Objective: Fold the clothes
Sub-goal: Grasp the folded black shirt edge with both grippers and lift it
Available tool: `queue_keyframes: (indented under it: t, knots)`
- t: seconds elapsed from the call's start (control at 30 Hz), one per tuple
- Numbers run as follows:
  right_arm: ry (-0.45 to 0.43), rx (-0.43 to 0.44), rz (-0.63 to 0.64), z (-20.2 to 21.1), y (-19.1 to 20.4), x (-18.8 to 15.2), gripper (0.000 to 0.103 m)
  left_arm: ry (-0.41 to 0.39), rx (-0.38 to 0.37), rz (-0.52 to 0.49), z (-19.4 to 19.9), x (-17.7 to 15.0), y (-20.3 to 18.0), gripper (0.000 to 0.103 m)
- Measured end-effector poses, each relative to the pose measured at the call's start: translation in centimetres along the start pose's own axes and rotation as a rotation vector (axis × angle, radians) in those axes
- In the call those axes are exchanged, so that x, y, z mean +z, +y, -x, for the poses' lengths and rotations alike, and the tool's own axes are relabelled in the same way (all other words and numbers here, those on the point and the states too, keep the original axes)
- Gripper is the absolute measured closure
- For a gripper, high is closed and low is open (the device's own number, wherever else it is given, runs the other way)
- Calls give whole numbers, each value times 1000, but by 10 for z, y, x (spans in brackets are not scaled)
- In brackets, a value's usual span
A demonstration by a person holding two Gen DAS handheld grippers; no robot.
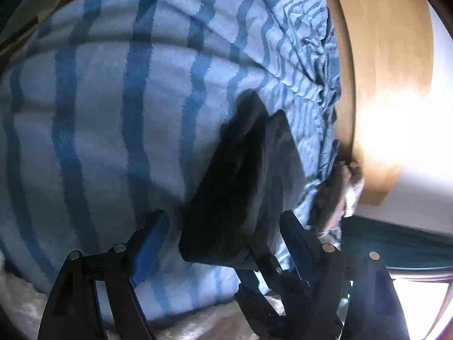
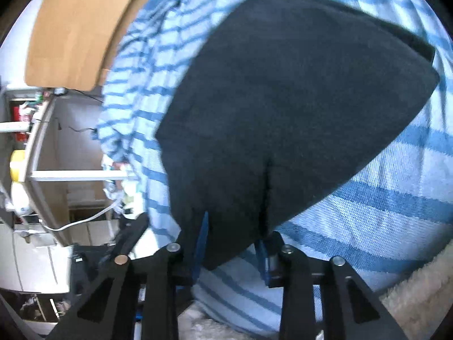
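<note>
The right hand-held gripper (image 2: 232,243) clamps the dark garment's (image 2: 283,107) near edge on the striped blanket (image 2: 382,198); the left hand-held gripper (image 1: 223,235) gapes around its 6 o'clock corner. A shallow pinch risks slipping.

No text, label, brand or number can be read in either view; the red items (image 2: 17,117) on the shelf (image 2: 45,130) may carry print, but they are too small and blurred to tell.
</note>
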State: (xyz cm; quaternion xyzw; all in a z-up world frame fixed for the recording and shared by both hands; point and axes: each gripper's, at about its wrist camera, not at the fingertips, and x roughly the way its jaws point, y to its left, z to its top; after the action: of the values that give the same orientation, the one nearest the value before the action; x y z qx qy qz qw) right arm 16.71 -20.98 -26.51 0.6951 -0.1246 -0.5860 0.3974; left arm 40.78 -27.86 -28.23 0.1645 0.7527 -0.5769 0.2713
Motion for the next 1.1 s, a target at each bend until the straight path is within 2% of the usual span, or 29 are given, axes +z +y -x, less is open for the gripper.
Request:
queue_keyframes:
  t: [0.13, 0.3, 0.4, 0.5, 0.53, 0.57, 0.6, 0.63, 0.67, 0.73, 0.77, 0.9, 1.1]
  knots:
    - [-17, 35, 19, 9, 9, 5, 73, 16, -80, 62, -9, -2, 8, 22]
    - [-11, 43, 30, 9, 12, 6, 73, 30, -138, 126, -18, -3, 16, 20]
    - [-5, 54, 23, 9, 9, 6, 73, 66, -159, 126, -33, -1, 9, 20]
    - [3, 69, 8, 11, 4, 6, 73, 107, -163, 88, -48, 2, -7, 27]
    - [7, 76, 0, 12, 2, 7, 73, 108, -161, 88, -50, 2, -9, 37]
    - [11, 83, -9, 14, -1, 7, 71, 110, -161, 90, -51, 3, -11, 46]
    - [12, 89, -26, 17, -4, 8, 63, 101, -158, 102, -51, 5, -11, 49]
    - [13, 95, -42, 20, -7, 9, 51, 94, -155, 119, -49, 6, -10, 55]
    - [13, 107, -53, 25, -10, 10, 49, 88, -152, 136, -48, 8, -9, 59]
    - [-19, 84, -61, 36, -16, 14, 31, 87, -161, 159, -46, 10, -6, 64]
    - [-48, 55, -68, 42, -20, 17, 28, 85, -161, 163, -45, 11, -7, 66]
    - [-116, 6, -158, 55, -46, 33, 23, 84, -168, 147, -44, 12, -15, 69]
    - [-116, 1, -287, 44, -76, 53, 23, 88, -184, 130, -41, 17, -22, 70]
